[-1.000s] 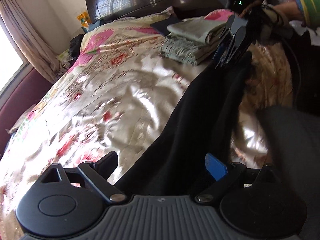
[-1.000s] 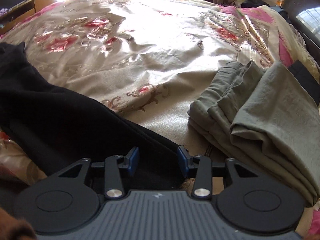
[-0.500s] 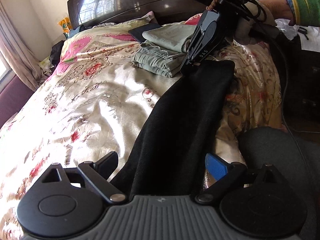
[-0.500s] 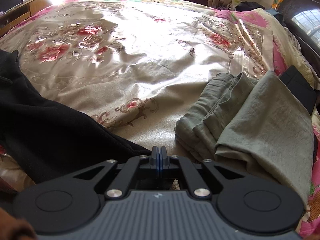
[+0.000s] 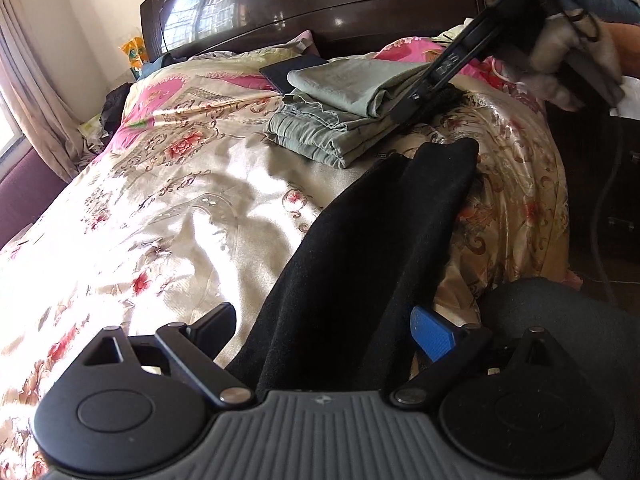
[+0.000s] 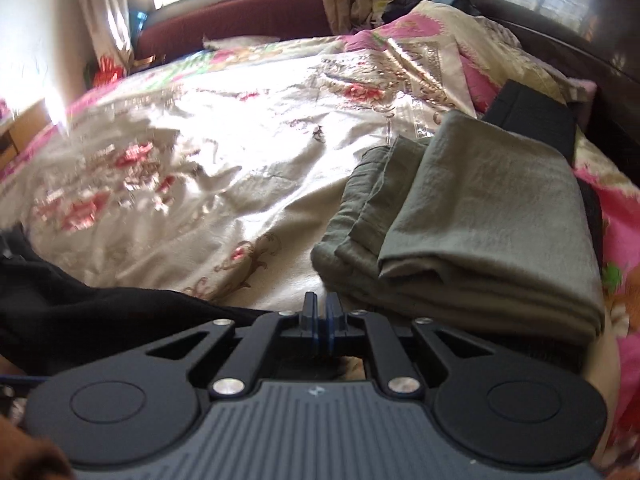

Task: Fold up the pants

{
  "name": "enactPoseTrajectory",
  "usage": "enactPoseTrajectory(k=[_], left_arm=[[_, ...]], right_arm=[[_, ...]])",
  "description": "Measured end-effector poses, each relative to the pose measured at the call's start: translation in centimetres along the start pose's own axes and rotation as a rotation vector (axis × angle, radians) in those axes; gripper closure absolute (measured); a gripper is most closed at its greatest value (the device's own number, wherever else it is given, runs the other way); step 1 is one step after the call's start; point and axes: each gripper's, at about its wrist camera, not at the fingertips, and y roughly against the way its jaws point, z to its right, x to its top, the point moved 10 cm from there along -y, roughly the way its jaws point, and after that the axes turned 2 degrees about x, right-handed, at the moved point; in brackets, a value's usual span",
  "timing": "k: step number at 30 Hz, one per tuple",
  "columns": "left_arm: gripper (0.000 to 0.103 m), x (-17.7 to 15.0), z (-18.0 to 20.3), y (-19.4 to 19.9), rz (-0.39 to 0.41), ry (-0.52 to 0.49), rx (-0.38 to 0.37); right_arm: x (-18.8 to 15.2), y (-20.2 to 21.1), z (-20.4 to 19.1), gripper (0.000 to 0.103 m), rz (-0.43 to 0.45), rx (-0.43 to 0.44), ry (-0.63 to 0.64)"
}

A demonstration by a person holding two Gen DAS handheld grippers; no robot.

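Black pants (image 5: 380,240) lie in a long strip on the floral bedspread (image 5: 160,200), from between my left gripper's fingers up to the bed's right side. My left gripper (image 5: 324,332) is open wide; the cloth passes between its pads without being pinched. My right gripper (image 5: 402,116), held by a hand (image 5: 568,52), hovers just above the pants' far end. In the right wrist view its jaws (image 6: 320,312) are opening, only a slit apart, with no cloth visible between the tips. The pants (image 6: 80,320) run up to the left of those fingers.
A stack of folded grey-green clothes (image 5: 340,120) (image 6: 480,240) sits near the dark headboard (image 5: 320,0). A dark folded piece (image 6: 532,116) lies behind it. Curtains and a window are at the far side. A dark rounded shape (image 5: 560,308) sits off the bed's right edge.
My right gripper closed from open at the pants' end, then rose and rolled toward the green stack. The pants' far end now lies below its tip. My left gripper stayed open.
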Motion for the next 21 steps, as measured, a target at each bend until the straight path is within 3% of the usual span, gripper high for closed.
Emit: enactPoseTrajectory(k=[1,3,4,5,9,10,11,12,13,15,18,21], left_arm=[[0.0,-0.2,0.0,0.0,-0.004,-0.003,-0.003],[0.0,-0.6,0.2,-0.1,-0.012,-0.009,-0.008],[0.0,-0.6,0.2,-0.1,-0.014,-0.012,-0.008],[0.0,-0.6,0.2,-0.1,-0.013,-0.014,-0.005],[0.0,-0.3,0.1,0.7,0.005,-0.014,0.019],[0.0,-0.3,0.1,0.9,0.008,-0.012,0.021],[0.0,-0.3,0.1,1.0,0.008,-0.006,0.015],[0.0,-0.4,0.1,1.0,0.007,-0.007,0.013],[0.0,-0.5,0.2,1.0,0.005,-0.016,0.015],[0.0,-0.6,0.2,1.1,0.007,-0.037,0.029],[0.0,-0.5,0.0,1.7,0.019,-0.036,0.038],[0.0,-0.5,-0.3,2.2,0.031,-0.026,0.052]], right_arm=[[-0.9,1.2,-0.2,0.091,0.011,0.03,-0.063],[-3.0,3.3,-1.0,0.07,0.025,0.07,-0.156],[-3.7,3.7,-1.2,0.054,0.025,0.062,-0.16],[-4.5,3.6,-1.3,0.049,0.012,0.036,-0.161],[-6.4,1.5,-0.8,0.05,-0.069,0.023,-0.255],[-6.6,1.4,-0.6,0.051,-0.057,0.033,-0.311],[-6.7,1.5,-0.4,0.062,-0.033,0.045,-0.364],[-7.0,1.8,-0.2,0.075,-0.012,0.058,-0.421],[-7.1,2.0,0.0,0.099,0.005,0.073,-0.469],[-6.4,2.4,0.1,0.099,0.048,0.087,-0.512],[-3.7,3.2,-1.5,0.099,0.092,0.047,-0.391],[-0.4,4.6,-3.0,0.099,0.181,0.099,-0.361]])
